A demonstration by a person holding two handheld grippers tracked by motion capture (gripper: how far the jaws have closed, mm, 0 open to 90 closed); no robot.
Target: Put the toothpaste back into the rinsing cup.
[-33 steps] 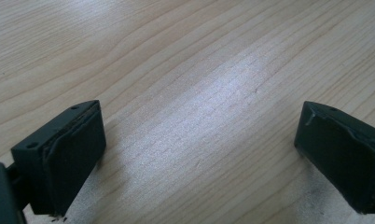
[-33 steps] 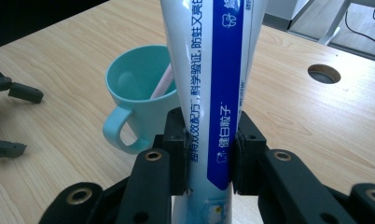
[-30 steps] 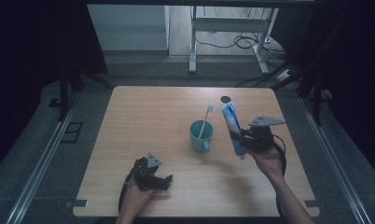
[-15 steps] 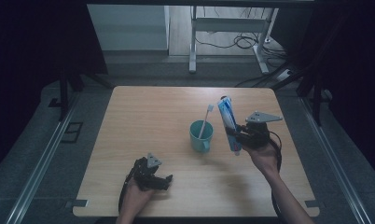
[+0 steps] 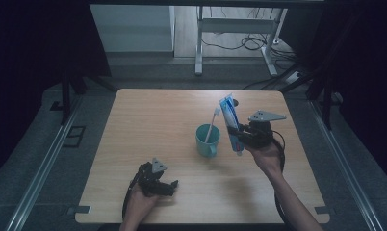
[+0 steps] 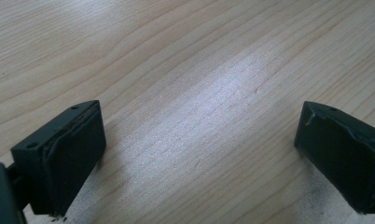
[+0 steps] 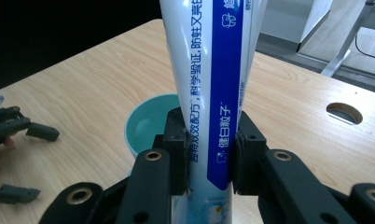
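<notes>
A white and blue toothpaste tube (image 5: 230, 122) stands nearly upright in the air, cap end down, with my right gripper (image 5: 239, 135) shut on its lower part. In the right gripper view the tube (image 7: 209, 84) rises between the pads (image 7: 176, 154), and the teal cup (image 7: 148, 123) lies just behind it. That cup (image 5: 207, 141) stands mid-table just left of the tube, with a white toothbrush (image 5: 212, 123) leaning in it. My left gripper (image 5: 170, 187) rests open on the table near the front edge. Bare wood lies between its fingers (image 6: 66, 154).
The wooden table (image 5: 153, 125) has a round cable hole (image 7: 344, 112) near its far right edge. Beyond the far edge stand the legs of another desk (image 5: 199, 43) with cables on the floor. Dark floor and rails flank both sides.
My right gripper has carried the toothpaste tube a little leftward and up, closer to the cup. The left gripper has stayed where it was.
</notes>
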